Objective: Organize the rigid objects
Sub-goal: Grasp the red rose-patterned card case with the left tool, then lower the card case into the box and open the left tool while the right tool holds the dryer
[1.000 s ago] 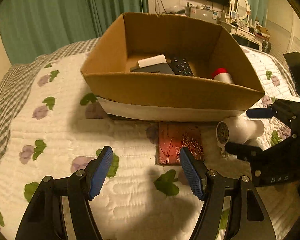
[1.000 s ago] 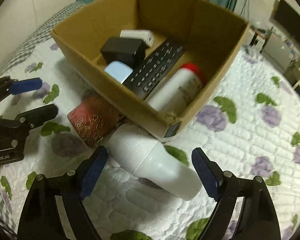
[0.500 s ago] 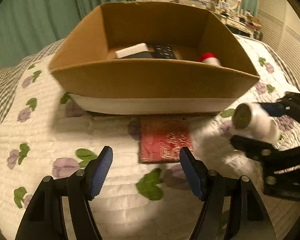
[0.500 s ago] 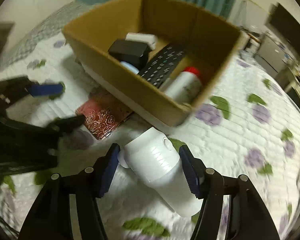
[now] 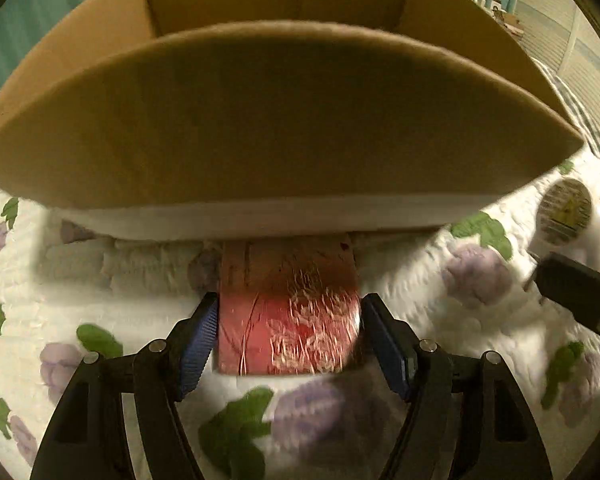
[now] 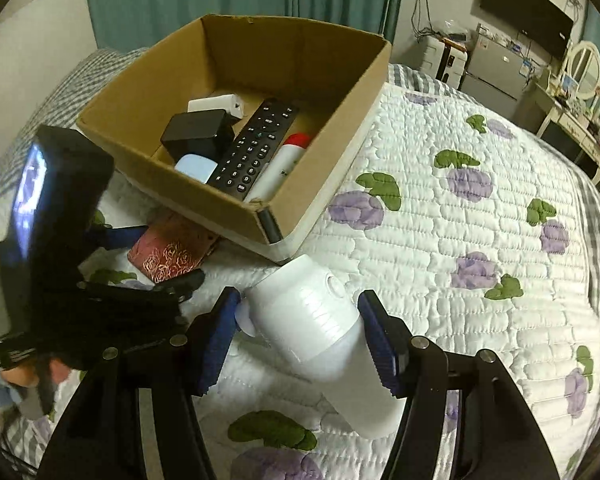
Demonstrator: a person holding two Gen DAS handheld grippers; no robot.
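A red patterned flat case (image 5: 288,320) lies on the quilt, its far end tucked under the cardboard box (image 5: 284,120). My left gripper (image 5: 288,340) straddles its near end, blue pads at both sides, seemingly touching. My right gripper (image 6: 300,336) is shut on a white bottle (image 6: 320,332) and holds it above the quilt near the box corner (image 6: 268,220). The bottle's end also shows at the right of the left wrist view (image 5: 568,216). The box holds a black remote (image 6: 256,148), a red-capped white bottle (image 6: 280,168), a black block and white items.
The flowered white quilt (image 6: 460,200) covers the bed. The left gripper's body (image 6: 60,220) sits left of the right gripper. Teal curtains, a TV and a dresser stand behind the bed.
My left gripper moved forward to the red case and its fingers now flank it. My right gripper closed on the white bottle and lifted it up and back from the box.
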